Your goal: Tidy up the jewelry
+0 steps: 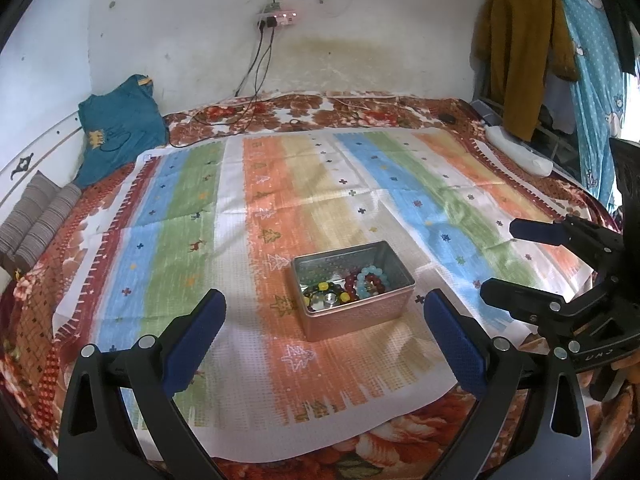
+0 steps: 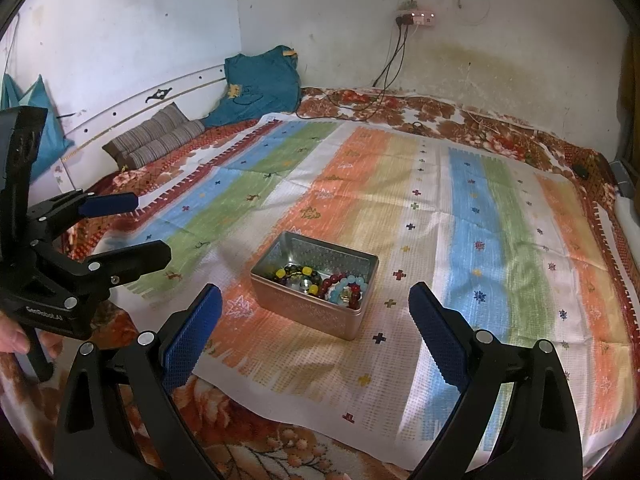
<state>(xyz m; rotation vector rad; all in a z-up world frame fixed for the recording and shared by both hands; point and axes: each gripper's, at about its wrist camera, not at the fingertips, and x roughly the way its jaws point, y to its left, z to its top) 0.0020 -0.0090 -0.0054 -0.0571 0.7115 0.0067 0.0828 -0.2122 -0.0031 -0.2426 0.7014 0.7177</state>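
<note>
An open metal tin (image 1: 360,314) (image 2: 304,314) sits on a striped cloth. Inside lie a light blue bead bracelet (image 1: 365,280) (image 2: 352,280), a dark red bead bracelet (image 1: 351,285) (image 2: 329,282) and a dark bracelet with yellow beads (image 1: 320,289) (image 2: 294,271). My left gripper (image 1: 325,297) (image 2: 150,227) is open and empty, held just short of the tin on its near side. My right gripper (image 2: 315,291) (image 1: 502,258) is also open and empty, to the right of the tin. Neither touches the tin.
The striped cloth (image 1: 320,200) covers a floral bedspread (image 1: 360,108). A teal cloth (image 1: 120,128) and striped pillows (image 1: 36,216) lie at the back left. Charger cables (image 1: 256,80) trail from the wall. Clothes (image 1: 520,60) hang at the right. A person's hand (image 2: 12,338) holds the left gripper.
</note>
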